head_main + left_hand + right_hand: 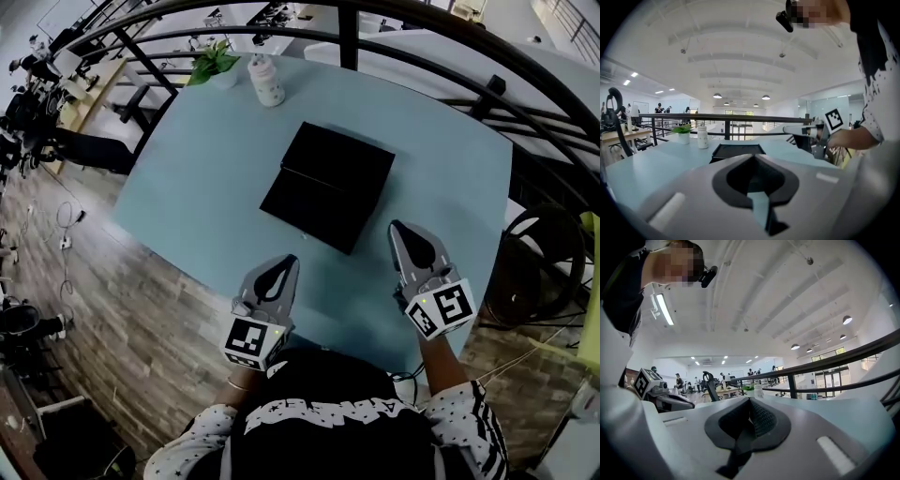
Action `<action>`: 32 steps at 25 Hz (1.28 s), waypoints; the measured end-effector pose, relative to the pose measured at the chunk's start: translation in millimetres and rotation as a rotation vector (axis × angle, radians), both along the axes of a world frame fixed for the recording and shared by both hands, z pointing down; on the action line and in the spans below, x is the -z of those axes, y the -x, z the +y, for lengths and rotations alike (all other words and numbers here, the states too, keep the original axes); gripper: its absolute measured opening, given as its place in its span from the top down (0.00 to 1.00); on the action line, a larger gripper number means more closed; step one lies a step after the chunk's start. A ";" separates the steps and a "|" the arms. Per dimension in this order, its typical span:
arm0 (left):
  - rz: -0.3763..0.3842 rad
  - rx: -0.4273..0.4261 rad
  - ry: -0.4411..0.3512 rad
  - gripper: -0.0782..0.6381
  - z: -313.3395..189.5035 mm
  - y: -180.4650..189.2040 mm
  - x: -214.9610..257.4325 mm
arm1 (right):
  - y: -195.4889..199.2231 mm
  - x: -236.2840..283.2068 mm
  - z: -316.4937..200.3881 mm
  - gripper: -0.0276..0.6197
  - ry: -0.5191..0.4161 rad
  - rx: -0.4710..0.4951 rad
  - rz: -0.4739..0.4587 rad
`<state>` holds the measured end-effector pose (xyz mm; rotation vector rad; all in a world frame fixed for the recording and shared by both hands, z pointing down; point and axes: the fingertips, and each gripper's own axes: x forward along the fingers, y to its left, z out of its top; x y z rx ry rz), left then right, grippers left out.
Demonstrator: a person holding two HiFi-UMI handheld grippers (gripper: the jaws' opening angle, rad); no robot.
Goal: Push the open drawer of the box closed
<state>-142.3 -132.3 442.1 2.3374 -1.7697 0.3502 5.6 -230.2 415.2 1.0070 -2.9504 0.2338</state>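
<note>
A black box (342, 155) lies in the middle of the light blue table (197, 178), its open drawer (311, 211) pulled out toward me. In the left gripper view the drawer (737, 150) shows as a shallow black tray straight ahead. My left gripper (290, 261) hovers near the table's front edge, a short way in front of the drawer, shut and holding nothing. Off the drawer's right corner my right gripper (397, 228) is also shut and holds nothing. The left gripper (753, 156) and the right gripper (750, 399) both have their tips meeting.
A white bottle (266, 80) and a small potted plant (216, 64) stand at the table's far edge. A dark metal railing (349, 28) curves behind the table. Wood floor with desks and gear lies to the left.
</note>
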 end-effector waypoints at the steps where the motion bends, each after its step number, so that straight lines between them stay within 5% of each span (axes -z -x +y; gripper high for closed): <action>1: 0.005 0.005 0.007 0.89 -3.5 5.3 -4.6 | 4.0 -1.7 -6.7 0.95 0.004 -0.013 0.008; 6: 0.045 0.022 0.037 0.89 -22.4 24.7 -27.5 | 23.4 -12.5 -34.3 0.95 0.018 -0.053 0.039; 21: 0.033 -0.017 0.221 0.89 -33.6 36.3 -112.8 | 42.4 -89.1 -85.2 0.93 0.123 -0.135 0.200; 32: 0.001 -0.028 0.286 0.89 -47.6 41.0 -145.8 | 43.5 -124.5 -114.8 0.89 0.172 -0.196 0.286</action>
